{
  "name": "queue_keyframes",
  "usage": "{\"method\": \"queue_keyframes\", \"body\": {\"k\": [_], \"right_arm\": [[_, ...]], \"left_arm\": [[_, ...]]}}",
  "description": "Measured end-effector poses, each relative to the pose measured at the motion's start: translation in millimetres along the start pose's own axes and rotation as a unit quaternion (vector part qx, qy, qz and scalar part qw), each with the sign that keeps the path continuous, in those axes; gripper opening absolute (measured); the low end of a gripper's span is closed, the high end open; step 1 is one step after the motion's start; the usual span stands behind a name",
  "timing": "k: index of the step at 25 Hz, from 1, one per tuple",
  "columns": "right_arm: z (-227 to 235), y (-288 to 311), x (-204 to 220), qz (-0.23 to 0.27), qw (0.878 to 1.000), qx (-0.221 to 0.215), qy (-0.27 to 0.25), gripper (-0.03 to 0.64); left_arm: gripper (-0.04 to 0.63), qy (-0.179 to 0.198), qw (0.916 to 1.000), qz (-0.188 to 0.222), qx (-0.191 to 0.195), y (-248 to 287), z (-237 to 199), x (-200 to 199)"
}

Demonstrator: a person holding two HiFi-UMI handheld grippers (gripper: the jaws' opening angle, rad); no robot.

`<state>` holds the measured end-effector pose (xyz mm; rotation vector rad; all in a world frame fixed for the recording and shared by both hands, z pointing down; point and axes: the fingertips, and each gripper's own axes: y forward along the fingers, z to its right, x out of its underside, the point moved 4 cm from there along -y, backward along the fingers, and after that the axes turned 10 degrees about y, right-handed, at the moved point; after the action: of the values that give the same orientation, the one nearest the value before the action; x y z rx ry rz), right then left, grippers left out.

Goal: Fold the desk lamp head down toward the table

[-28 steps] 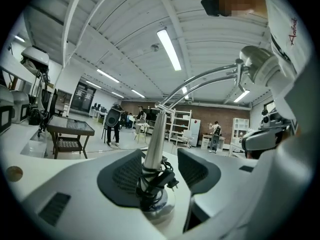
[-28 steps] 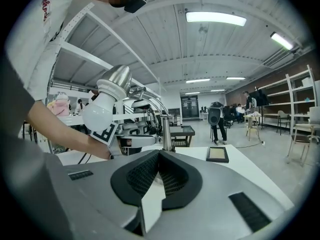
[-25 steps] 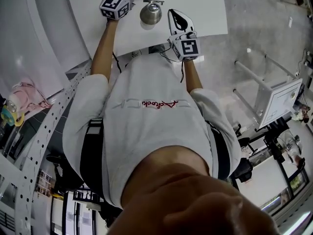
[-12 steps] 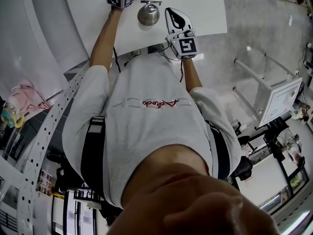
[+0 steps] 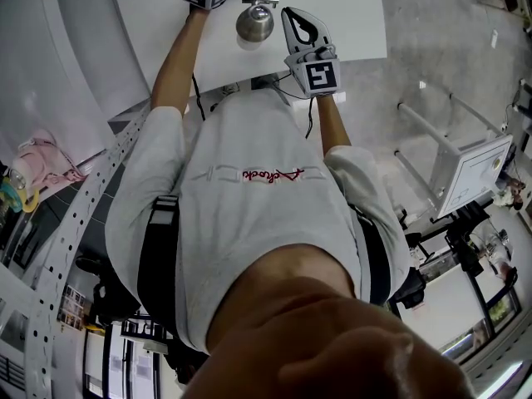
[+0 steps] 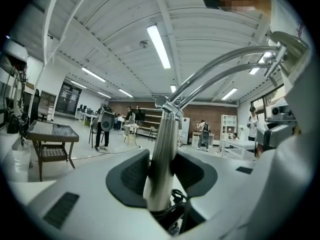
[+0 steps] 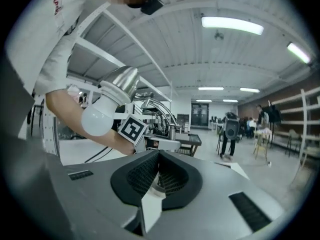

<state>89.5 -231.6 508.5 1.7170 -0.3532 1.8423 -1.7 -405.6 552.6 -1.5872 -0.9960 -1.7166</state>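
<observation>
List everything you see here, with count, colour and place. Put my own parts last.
Table: one, white, top of head view.
Lamp head: one, silver, over the table.
Bulb: one, white, in the lamp head.
Post: one, silver, inside the left gripper.
Lamp arms: two, silver, arching from the post's top.
Side table: one, dark, far left in left gripper view.
Bundle: one, pink, left edge of head view.
Bystanders: several, dark clothes, across the hall.
Shirt: one, white, on the person.
Left gripper: one, white, jaws closing on the post.
Right gripper: one, white, shut, empty, right of the lamp head.
</observation>
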Motion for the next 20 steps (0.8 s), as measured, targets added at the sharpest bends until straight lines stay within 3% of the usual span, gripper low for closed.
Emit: {"method": "queue_keyframes", "body": {"k": [3, 7, 11, 13, 18, 20], "right_arm": [[-3.2, 8.1, -20.4, 0.013, 0.994, -0.013, -0.106, 0.025], [-5.4, 22.0, -41.9, 0.015, 0.956, -0.052, -0.289, 0.025], [-10.5, 33.3, -56.7, 0.019, 0.934, -0.092, -0.345, 0.025], [-13.2, 37.2, -60.0, 0.023, 0.913, -0.100, -0.394, 0.025], [-19.0, 38.3, -61.3, 0.039, 0.843, -0.094, -0.528, 0.025], [-20.3, 37.9, -61.5, 0.043, 0.830, -0.094, -0.548, 0.025]], "left_arm": [[0.173, -0.004, 1.0000, 0.001, 0.002, -0.5, -0.3, 0.9], [0.175, -0.005, 1.0000, 0.000, 0.004, 0.3, -0.7, 0.3], [0.175, -0.007, 1.0000, 0.000, 0.004, 0.7, -0.2, -0.4], [0.175, -0.007, 1.0000, 0.000, 0.004, 0.5, -0.3, -0.2], [0.175, -0.008, 1.0000, -0.001, 0.006, 1.1, -0.2, -0.1], [0.175, -0.009, 0.9999, 0.000, 0.005, 1.5, -0.5, 0.7]]}}
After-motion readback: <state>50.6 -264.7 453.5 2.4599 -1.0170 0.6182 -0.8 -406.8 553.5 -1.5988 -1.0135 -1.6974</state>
